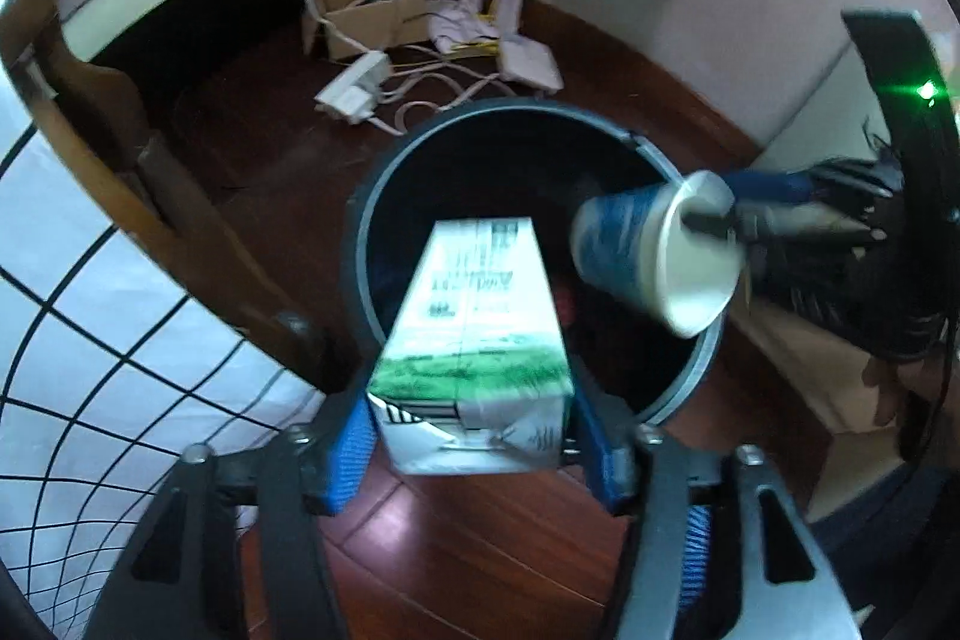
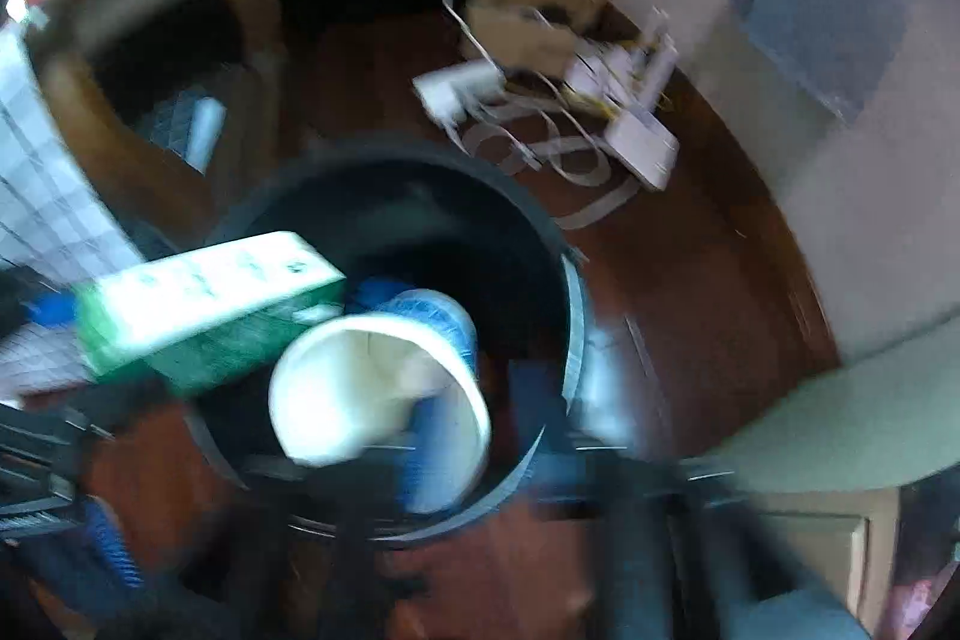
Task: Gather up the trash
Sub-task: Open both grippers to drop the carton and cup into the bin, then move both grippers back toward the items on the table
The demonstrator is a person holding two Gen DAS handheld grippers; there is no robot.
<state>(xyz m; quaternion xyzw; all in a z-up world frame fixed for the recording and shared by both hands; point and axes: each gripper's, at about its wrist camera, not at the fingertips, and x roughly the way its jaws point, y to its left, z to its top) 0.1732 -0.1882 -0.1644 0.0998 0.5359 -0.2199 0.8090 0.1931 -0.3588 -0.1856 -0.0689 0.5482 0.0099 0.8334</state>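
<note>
Both my tools over the bin mouth, carton and cup still between their fingers.

Wooden floor point(image 1: 468, 538) biggest, then the round dark trash bin point(image 1: 384, 184) standing on it, bed frame just to its left. Green-and-white milk carton point(image 1: 474, 334) sits lengthwise between the blue pads of my left tool point(image 1: 474, 454), far end poking over the bin opening; the pads look spread a touch off its sides, contact hard to call. Paper cup point(image 1: 654, 256), blue print, white inside, hangs tilted over the bin's right rim; one finger of my right tool point(image 2: 384, 436) is inside its mouth, fingers spread wide, not pinching. Right wrist view heavily blurred. White cables and a cardboard box lie beyond the bin.
</note>
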